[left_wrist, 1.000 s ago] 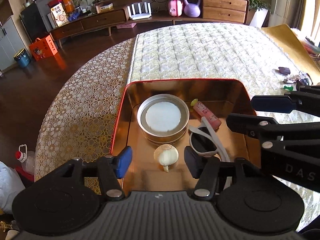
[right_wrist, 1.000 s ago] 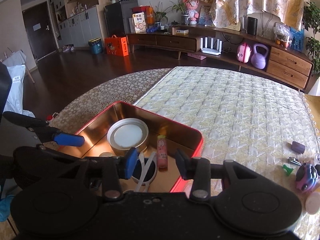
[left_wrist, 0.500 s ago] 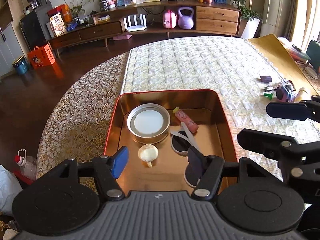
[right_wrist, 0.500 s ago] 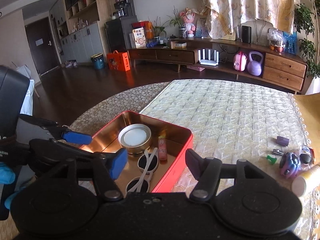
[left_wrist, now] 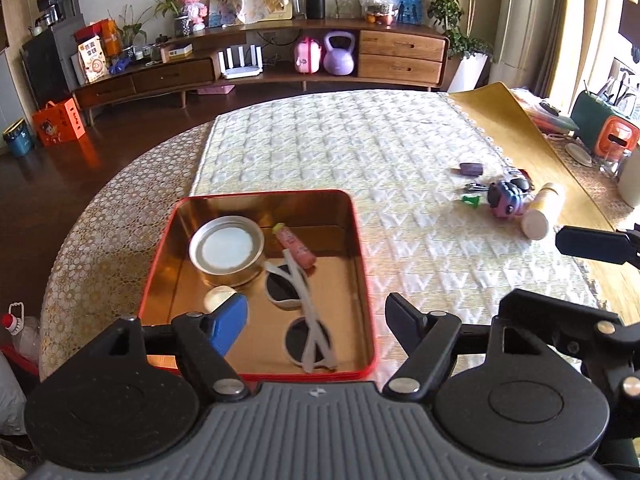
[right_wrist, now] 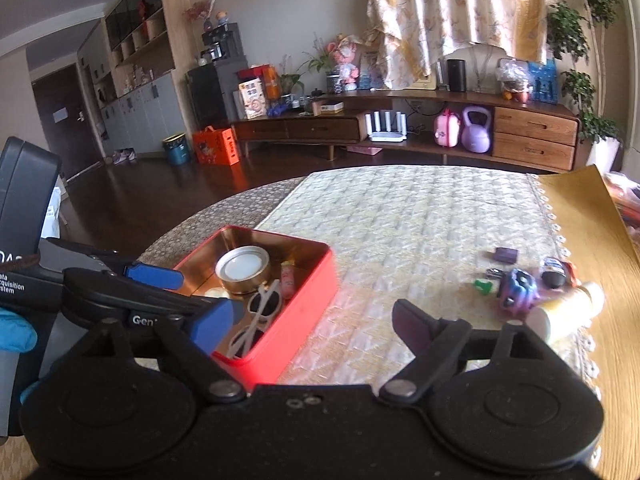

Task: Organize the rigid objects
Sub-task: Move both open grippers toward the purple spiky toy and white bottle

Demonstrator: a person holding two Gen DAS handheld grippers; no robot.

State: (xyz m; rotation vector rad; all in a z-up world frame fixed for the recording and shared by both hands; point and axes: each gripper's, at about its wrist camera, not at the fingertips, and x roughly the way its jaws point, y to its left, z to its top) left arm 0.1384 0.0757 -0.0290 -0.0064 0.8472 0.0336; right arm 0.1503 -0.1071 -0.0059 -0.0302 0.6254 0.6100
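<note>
A red tin (left_wrist: 368, 288) (right_wrist: 316, 288) with a gold inside sits on the table. It holds a round lidded can (left_wrist: 227, 249), a pink tube (left_wrist: 298, 249), white sunglasses (left_wrist: 304, 308) and a small pale round object (left_wrist: 218, 297). To the right on the cloth lie a purple toy (left_wrist: 506, 200) (right_wrist: 518, 290), a cream bottle (left_wrist: 544, 210) (right_wrist: 564, 312), a small purple block (left_wrist: 471, 168), a green piece (left_wrist: 471, 200) and keys. My left gripper (left_wrist: 316, 322) is open and empty above the tin's near edge. My right gripper (right_wrist: 316, 324) is open and empty, right of the tin.
The round table carries a quilted cream cloth (left_wrist: 360, 152) and a yellow mat (left_wrist: 500, 120) at the right. A teal and orange appliance (left_wrist: 604, 132) stands at the far right. A wooden sideboard (left_wrist: 280, 64) lines the back wall.
Both grippers have pulled back and up from the tin, with the views swinging right. The loose items at the right have come into fuller view. Both stay open.
</note>
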